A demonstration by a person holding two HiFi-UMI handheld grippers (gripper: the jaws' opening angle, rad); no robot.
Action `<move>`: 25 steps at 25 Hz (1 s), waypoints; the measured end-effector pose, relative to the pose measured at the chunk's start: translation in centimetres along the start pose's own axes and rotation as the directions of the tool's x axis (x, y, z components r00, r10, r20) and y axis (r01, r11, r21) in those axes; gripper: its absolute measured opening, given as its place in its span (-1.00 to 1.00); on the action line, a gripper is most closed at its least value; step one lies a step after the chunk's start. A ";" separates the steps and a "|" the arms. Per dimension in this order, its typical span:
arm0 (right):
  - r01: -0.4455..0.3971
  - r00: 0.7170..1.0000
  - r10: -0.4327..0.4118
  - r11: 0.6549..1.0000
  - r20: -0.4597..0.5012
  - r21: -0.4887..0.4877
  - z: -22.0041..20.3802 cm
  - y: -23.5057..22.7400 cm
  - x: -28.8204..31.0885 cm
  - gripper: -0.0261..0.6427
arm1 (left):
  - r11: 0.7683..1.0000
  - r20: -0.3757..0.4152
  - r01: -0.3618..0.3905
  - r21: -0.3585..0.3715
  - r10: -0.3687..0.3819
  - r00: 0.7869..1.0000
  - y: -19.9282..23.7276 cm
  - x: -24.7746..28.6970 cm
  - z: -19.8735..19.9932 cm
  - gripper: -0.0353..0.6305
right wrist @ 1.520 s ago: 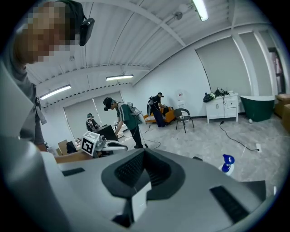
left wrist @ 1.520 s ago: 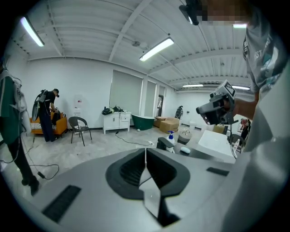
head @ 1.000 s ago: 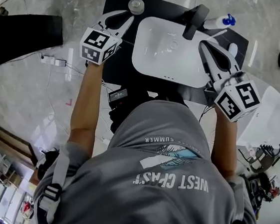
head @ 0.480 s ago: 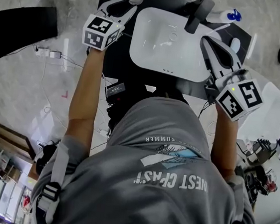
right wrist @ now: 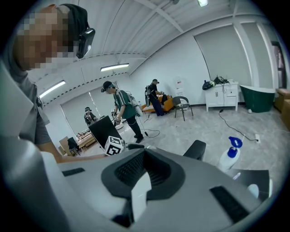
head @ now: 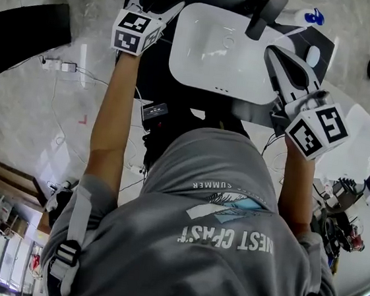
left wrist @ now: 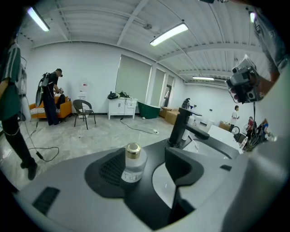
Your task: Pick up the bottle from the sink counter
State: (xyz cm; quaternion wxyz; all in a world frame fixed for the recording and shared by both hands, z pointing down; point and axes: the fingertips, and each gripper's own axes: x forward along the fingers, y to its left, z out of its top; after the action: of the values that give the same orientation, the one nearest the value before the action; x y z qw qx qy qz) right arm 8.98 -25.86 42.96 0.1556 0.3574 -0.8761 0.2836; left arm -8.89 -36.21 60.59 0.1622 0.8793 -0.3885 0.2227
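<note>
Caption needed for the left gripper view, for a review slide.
Left gripper, jaws opening and empty, faces gold-capped bottle on black counter beside white sink.

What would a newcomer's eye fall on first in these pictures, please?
The white sink basin set in the black counter stands out first, with a black faucet behind it. At the counter's far left corner, the left hand-held gripper is opening its jaws, with a small gold-capped bottle between them.

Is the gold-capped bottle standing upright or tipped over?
Upright: the bottle rests with its base flat on the black counter, gold cap on top.
</note>
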 end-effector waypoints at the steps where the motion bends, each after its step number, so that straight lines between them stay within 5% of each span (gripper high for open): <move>1: 0.001 1.000 -0.001 1.000 -0.003 0.002 -0.1 0.0 0.1 -0.92 | 1.000 0.002 -0.003 0.000 0.003 1.000 0.1 0.2 0.0 -0.07; 12: 0.004 0.999 -0.003 1.000 -0.032 0.031 -1.3 -0.7 1.0 -0.92 | 0.998 0.011 -0.054 -0.013 0.055 0.998 1.8 3.5 -1.1 0.20; 25: 0.022 0.998 -0.018 0.998 -0.061 0.063 -2.5 -1.9 1.8 -0.92 | 0.999 0.028 -0.051 0.018 0.050 0.998 3.0 6.8 -1.4 0.21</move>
State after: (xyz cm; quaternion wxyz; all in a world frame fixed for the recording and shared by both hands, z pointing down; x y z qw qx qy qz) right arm 9.25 -26.41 46.53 0.1734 0.3621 -0.8581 0.3203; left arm -7.49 -41.62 65.64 0.1429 0.8737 -0.4106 0.2181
